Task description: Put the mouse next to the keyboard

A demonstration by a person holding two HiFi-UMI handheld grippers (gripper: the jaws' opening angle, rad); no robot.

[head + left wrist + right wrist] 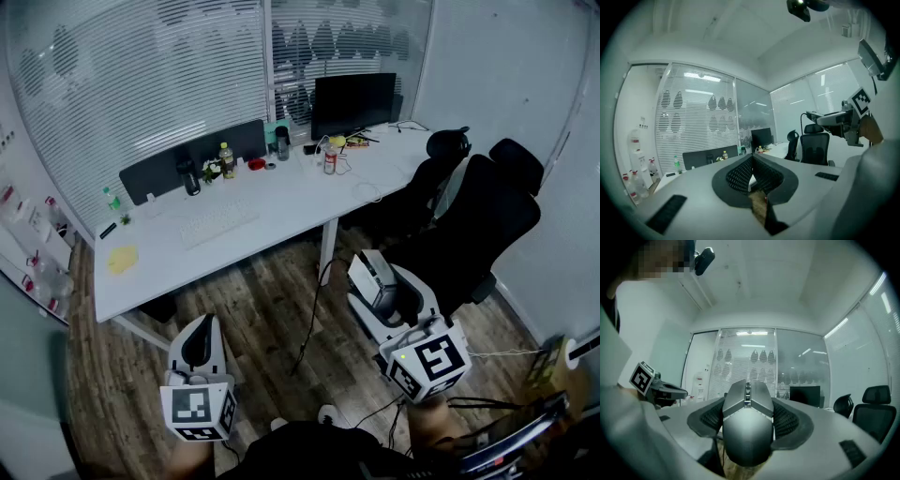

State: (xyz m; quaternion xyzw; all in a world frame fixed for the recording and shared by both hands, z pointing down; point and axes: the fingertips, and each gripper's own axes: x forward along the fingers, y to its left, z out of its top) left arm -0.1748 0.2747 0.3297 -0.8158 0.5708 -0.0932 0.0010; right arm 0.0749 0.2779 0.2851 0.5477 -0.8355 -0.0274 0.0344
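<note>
A grey mouse (747, 427) sits between the jaws of my right gripper (747, 401), which is shut on it. In the head view that gripper (375, 269) hangs over the wooden floor in front of the desk, holding the mouse (379, 277). A white keyboard (217, 225) lies on the white desk (281, 211), left of centre and well away from both grippers. My left gripper (201, 328) hovers low over the floor at the lower left. In its own view the left gripper (752, 159) has its jaw tips together with nothing held.
Black office chairs (487, 225) stand right of the desk, close to my right gripper. On the desk are a dark monitor (353, 101), bottles (226, 159), a low divider panel (192, 155) and a yellow cloth (122, 258). A cable (314, 300) runs down to the floor.
</note>
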